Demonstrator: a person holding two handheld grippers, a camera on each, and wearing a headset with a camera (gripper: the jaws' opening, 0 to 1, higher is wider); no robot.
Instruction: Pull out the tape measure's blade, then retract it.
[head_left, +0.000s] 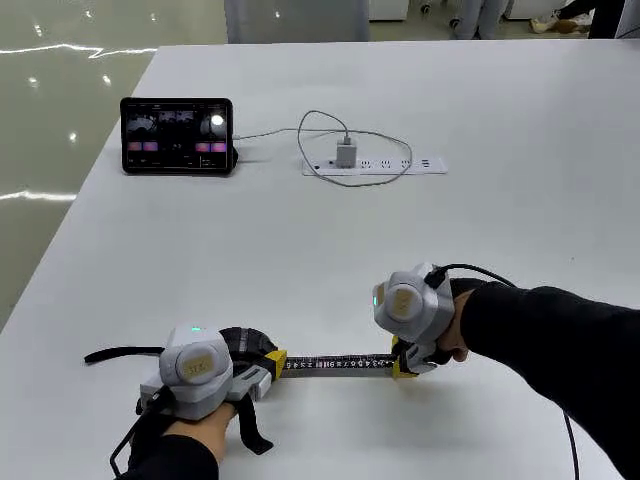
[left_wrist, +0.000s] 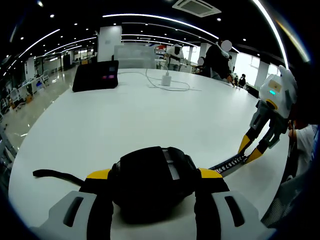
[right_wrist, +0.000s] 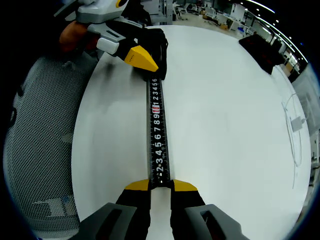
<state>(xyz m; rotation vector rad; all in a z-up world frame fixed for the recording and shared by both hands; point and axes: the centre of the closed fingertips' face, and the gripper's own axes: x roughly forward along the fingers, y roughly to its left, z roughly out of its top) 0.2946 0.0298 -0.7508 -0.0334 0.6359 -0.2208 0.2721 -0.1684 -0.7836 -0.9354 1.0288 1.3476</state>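
Case: the tape measure case (left_wrist: 150, 195) sits at the near left of the table (head_left: 330, 250), held by your left gripper (left_wrist: 154, 176), its jaws closed snug on the case's sides.
Blade: the blade (right_wrist: 157, 135) lies flat, pulled partway out, running straight left to right from the case to your right gripper (right_wrist: 161, 186).
Right grip: the jaws are pinched nearly shut on the blade's tip.
Key line: the case lies dead ahead of your right jaws, along the blade. Retracting likely means travelling left on that same line.
Around: a strap (head_left: 120, 353) trails left of the case. The tablet (head_left: 177, 135) and power strip (head_left: 375, 166) lie at the far side, well apart.
In the way: the stretch between your grippers looks free.
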